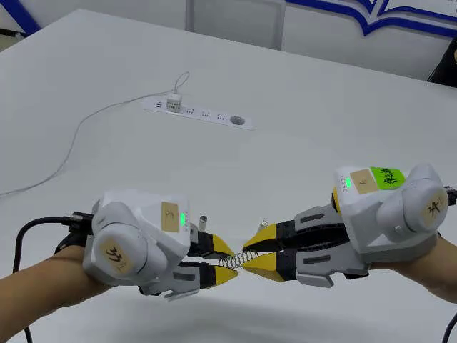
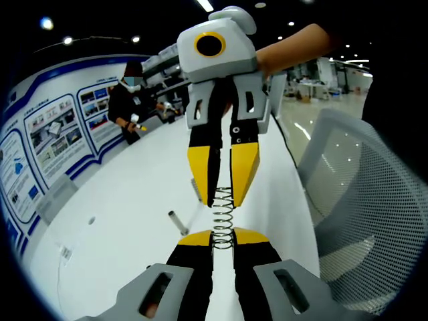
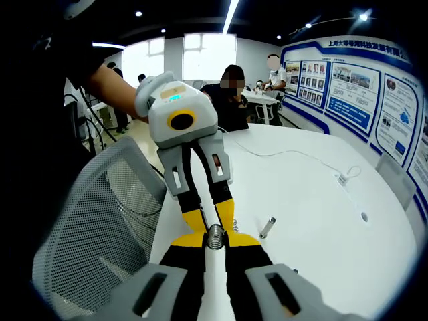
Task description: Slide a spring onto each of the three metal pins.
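Left gripper (image 1: pixel 230 266) and right gripper (image 1: pixel 246 257) each clamp narrowly on opposite ends of one spring (image 1: pixel 236 261) at 6 o'clock; the bare metal pin (image 1: pixel 203 221) at its 11 o'clock indicates fitting has barely begun.

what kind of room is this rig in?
Probably an open office or exhibition hall: a large white table with a power strip, blue-framed display boards, a mesh office chair.

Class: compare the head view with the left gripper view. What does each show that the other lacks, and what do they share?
Head view: a power strip with a white cable. Left gripper view: a mesh chair and a person by wall posters. Shared: the spring held between the left gripper and right gripper, each clamping one end.
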### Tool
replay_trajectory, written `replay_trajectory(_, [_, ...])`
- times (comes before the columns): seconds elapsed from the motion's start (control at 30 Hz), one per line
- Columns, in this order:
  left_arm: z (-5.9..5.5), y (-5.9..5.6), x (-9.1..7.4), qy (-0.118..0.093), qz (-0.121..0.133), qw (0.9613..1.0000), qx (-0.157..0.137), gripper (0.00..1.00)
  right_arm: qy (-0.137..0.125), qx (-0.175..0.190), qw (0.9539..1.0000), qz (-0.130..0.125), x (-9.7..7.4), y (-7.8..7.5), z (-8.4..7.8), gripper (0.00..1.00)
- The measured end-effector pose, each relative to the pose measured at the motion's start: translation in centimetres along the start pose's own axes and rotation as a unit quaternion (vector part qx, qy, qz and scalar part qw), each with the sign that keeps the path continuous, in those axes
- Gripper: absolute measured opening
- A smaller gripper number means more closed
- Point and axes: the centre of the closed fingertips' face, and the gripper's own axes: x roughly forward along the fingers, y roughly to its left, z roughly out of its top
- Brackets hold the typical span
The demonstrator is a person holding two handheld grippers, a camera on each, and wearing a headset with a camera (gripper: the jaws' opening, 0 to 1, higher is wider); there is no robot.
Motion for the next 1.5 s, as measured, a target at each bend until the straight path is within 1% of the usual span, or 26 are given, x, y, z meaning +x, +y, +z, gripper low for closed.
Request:
replay_trajectory(0.13, [0.1, 0.0, 0.1, -0.002, 0.001, 1.0, -0.004, 0.1, -0.005, 0.004, 1.0, -0.002, -0.1, -0.1, 0.2, 0.11])
replay_trajectory(0.37, [0.5, 0.0, 0.3, -0.01, -0.001, 0.9999, -0.01, 0.1, -0.026, 0.013, 0.9996, -0.005, 0.0, -0.1, 1.1, 0.11])
replay_trajectory(0.5, [0.7, 0.0, 0.5, -0.013, 0.0, 0.9998, -0.013, 0.1, -0.03, 0.015, 0.9994, -0.003, 0.1, -0.1, 1.4, 0.11])
replay_trajectory(0.73, [0.7, -0.2, 0.5, -0.014, 0.001, 0.9998, -0.017, 0.1, -0.03, 0.019, 0.9994, 0.001, 0.3, 0.0, 1.5, 0.11])
replay_trajectory(0.83, [0.9, -0.1, 0.5, -0.02, 0.004, 0.9995, -0.023, 0.1, -0.03, 0.02, 0.9993, -0.002, 0.3, 0.0, 1.5, 0.11])
replay_trajectory(0.87, [1.1, 0.0, 0.4, -0.026, 0.006, 0.9993, -0.027, 0.1, -0.029, 0.018, 0.9994, -0.005, 0.3, -0.1, 1.4, 0.11])
replay_trajectory(0.97, [1.3, 0.1, 0.4, -0.029, 0.006, 0.9991, -0.028, 0.1, -0.031, 0.02, 0.9993, -0.009, 0.4, -0.2, 1.5, 0.11])
replay_trajectory(1.03, [1.4, 0.3, 0.4, -0.035, 0.009, 0.9987, -0.035, 0.1, -0.033, 0.017, 0.9992, -0.012, 0.3, -0.3, 1.6, 0.11])
replay_trajectory(1.2, [1.4, 0.4, 0.4, -0.035, 0.014, 0.9988, -0.03, 0.11, -0.037, 0.025, 0.9988, -0.018, 0.2, -0.5, 1.7, 0.11])
replay_trajectory(1.23, [1.4, 0.3, 0.4, -0.037, 0.01, 0.9983, -0.045, 0.11, -0.04, 0.029, 0.9986, -0.019, 0.2, -0.5, 1.8, 0.11])
replay_trajectory(1.33, [1.3, 0.6, 0.4, -0.034, 0.019, 0.9985, -0.038, 0.11, -0.038, 0.029, 0.9985, -0.024, 0.3, -0.7, 1.8, 0.11])
replay_trajectory(1.37, [1.3, 0.7, 0.4, -0.034, 0.021, 0.9983, -0.043, 0.11, -0.039, 0.03, 0.9985, -0.025, 0.3, -0.8, 1.9, 0.11])
replay_trajectory(1.5, [1.2, 1.1, 0.3, -0.032, 0.031, 0.998, -0.045, 0.14, -0.041, 0.032, 0.9981, -0.032, 0.2, -1.3, 2.0, 0.11])
